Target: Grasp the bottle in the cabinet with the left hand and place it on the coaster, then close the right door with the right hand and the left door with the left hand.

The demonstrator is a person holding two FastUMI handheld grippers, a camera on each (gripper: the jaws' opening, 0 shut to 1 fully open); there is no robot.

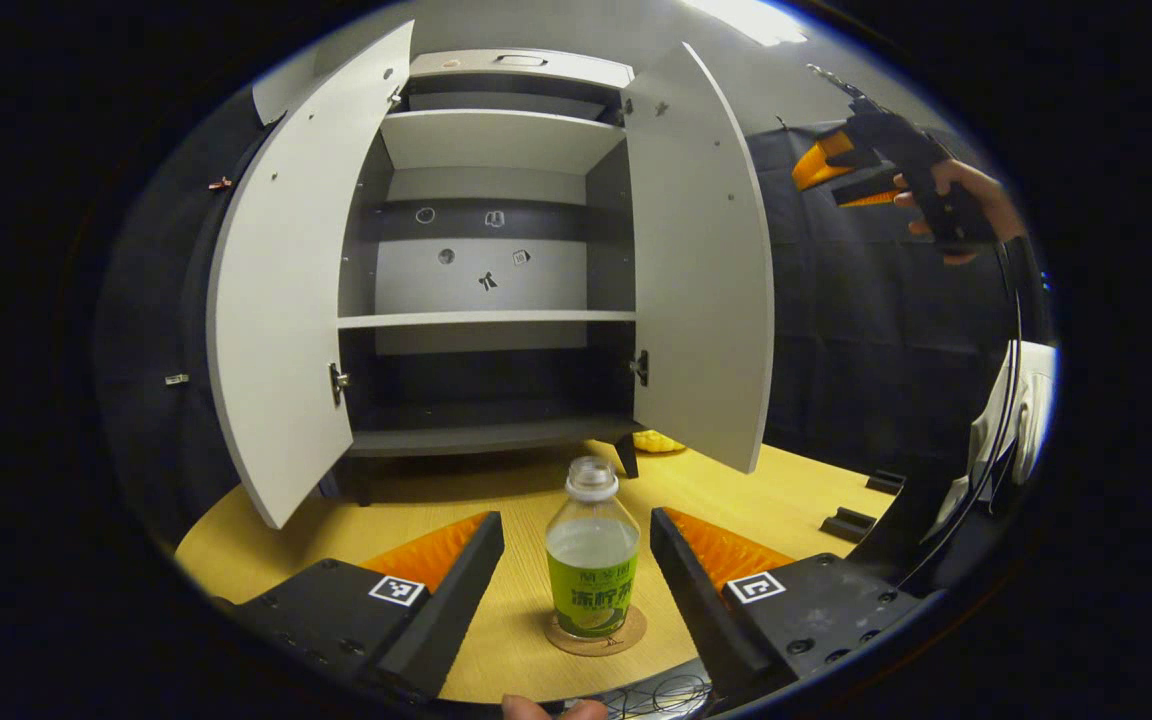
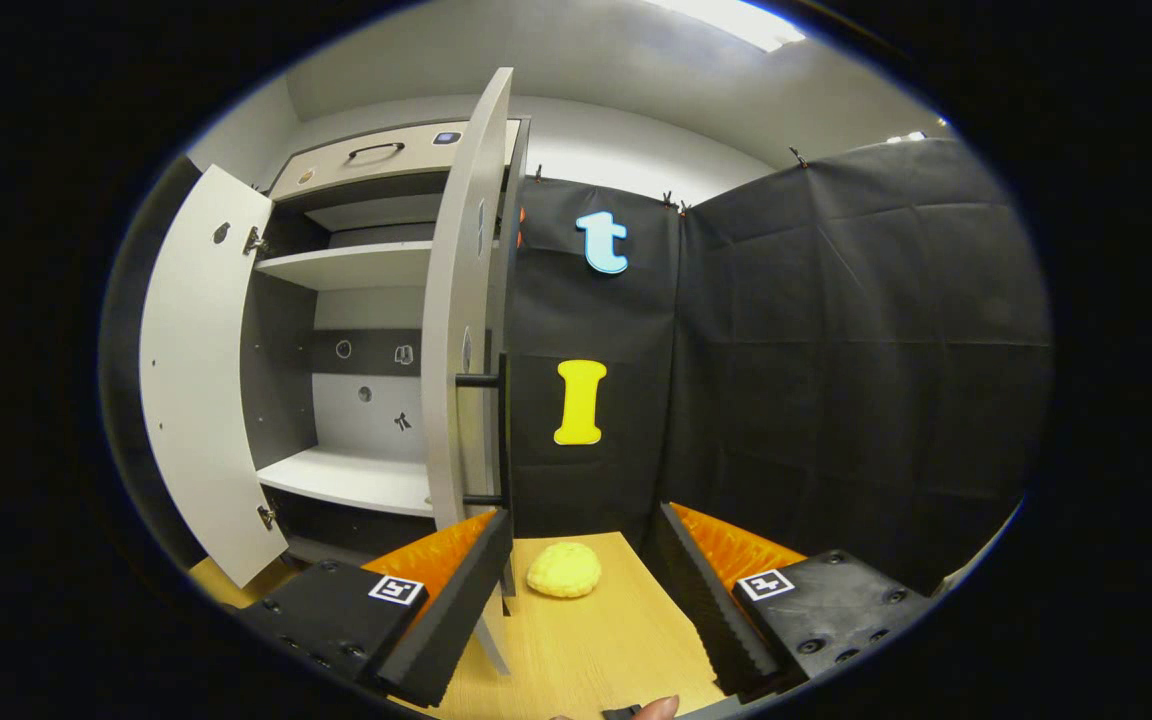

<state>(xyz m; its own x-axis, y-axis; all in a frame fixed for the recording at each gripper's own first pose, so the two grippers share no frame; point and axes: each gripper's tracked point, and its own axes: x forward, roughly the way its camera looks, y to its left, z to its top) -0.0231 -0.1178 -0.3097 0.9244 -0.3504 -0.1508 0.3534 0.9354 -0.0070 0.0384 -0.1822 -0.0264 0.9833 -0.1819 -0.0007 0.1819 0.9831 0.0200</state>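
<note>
A clear bottle with a green label and white cap stands upright on a round cork coaster on the wooden table. My left gripper is open, one finger on each side of the bottle with a gap on both sides. Behind it the cabinet has its left door and right door swung open. My right gripper hangs high at the right, beyond the right door, held by a hand. In the right gripper view my right gripper is open, and the right door stands edge-on just left of it, handle facing it.
The cabinet shelves are bare. A yellow soft thing lies on the table behind the right door. Two small black blocks sit near the table's right edge. Black cloth walls close in the back and right.
</note>
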